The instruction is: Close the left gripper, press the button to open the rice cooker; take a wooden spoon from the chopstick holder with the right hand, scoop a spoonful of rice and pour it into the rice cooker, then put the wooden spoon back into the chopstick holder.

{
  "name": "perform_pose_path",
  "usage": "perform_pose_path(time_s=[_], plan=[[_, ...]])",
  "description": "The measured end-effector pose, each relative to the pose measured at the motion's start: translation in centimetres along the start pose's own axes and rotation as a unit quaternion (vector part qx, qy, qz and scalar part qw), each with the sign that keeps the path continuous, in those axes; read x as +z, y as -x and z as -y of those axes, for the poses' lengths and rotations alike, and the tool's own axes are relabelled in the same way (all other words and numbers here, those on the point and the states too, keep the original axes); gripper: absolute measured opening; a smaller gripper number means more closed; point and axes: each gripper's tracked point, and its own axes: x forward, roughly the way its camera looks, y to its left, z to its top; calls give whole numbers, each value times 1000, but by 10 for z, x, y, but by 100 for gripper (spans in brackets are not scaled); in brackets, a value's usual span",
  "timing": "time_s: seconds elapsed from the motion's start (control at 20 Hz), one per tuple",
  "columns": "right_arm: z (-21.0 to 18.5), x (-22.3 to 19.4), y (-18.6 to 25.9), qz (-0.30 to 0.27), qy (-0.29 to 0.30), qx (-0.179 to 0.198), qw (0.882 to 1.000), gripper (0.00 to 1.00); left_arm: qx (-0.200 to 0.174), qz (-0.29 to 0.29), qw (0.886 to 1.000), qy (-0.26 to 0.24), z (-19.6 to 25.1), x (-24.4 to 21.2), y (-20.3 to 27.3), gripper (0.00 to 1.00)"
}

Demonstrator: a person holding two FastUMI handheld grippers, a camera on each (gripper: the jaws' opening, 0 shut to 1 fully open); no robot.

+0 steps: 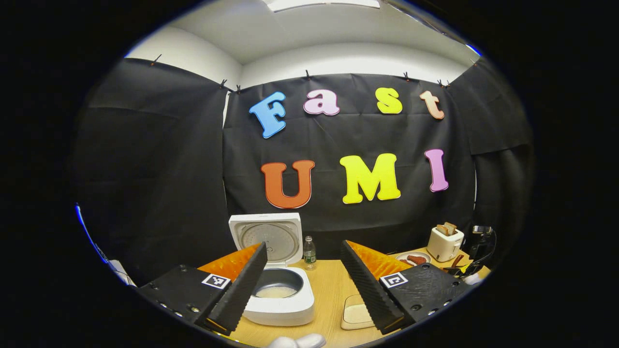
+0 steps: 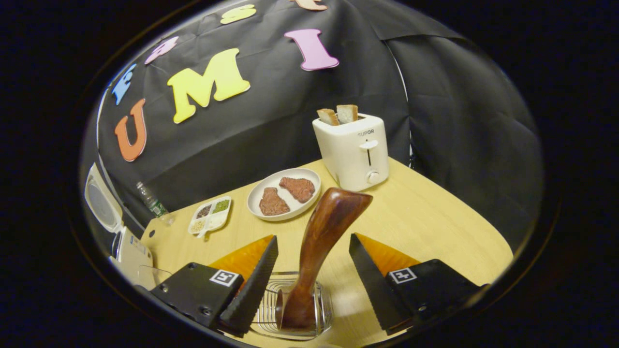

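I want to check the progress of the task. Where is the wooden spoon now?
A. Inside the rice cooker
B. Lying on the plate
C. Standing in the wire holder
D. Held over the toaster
C: the wooden spoon stands in the wire holder, between the open fingers of the right gripper.

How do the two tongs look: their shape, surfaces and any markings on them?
The left tongs and the right tongs look alike. Each has two wedge-shaped fingers with ribbed, toothed inner faces, which taper toward the tips. Each finger sits on a black block that bears screws and a small square black-and-white marker. Something white, perhaps a glove, shows below the left tongs. I see no cables on either.
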Motion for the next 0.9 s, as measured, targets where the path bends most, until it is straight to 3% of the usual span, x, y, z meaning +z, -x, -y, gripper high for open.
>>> perform_pose_path(time_s=[0.05, 0.1, 0.15, 0.35, 0.4, 0.45, 0.55, 0.9], plan=[[-1, 0, -3, -2, 2, 4, 1000, 91, 1, 1, 1000, -2, -1, 0, -1, 97], [-3, -1, -7, -7, 3, 7, 1000, 95, 1, -2, 1000, -3, -1, -1, -1, 97], [-6, -1, -11, -9, 1, 13, 1000, 94, 0, -2, 1000, -3, 0, -3, -2, 97], [-10, 1, -19, -8, 1, 15, 1000, 75, 1, -4, 1000, -2, 0, -3, -4, 97], [-5, 2, -20, -4, 7, 4, 1000, 64, 1, -5, 1000, -3, 0, -4, -5, 97], [-1, 7, -17, 4, 6, -3, 1000, 43, 1, -5, 1000, -3, 0, -3, -4, 97], [-5, 5, -16, 4, -3, 4, 1000, 29, 2, -4, 1000, -5, 0, -4, -6, 97], [-14, 17, 9, 16, 25, 14, 999, 28, 1, -2, 1000, 2, -2, -4, -2, 97]])
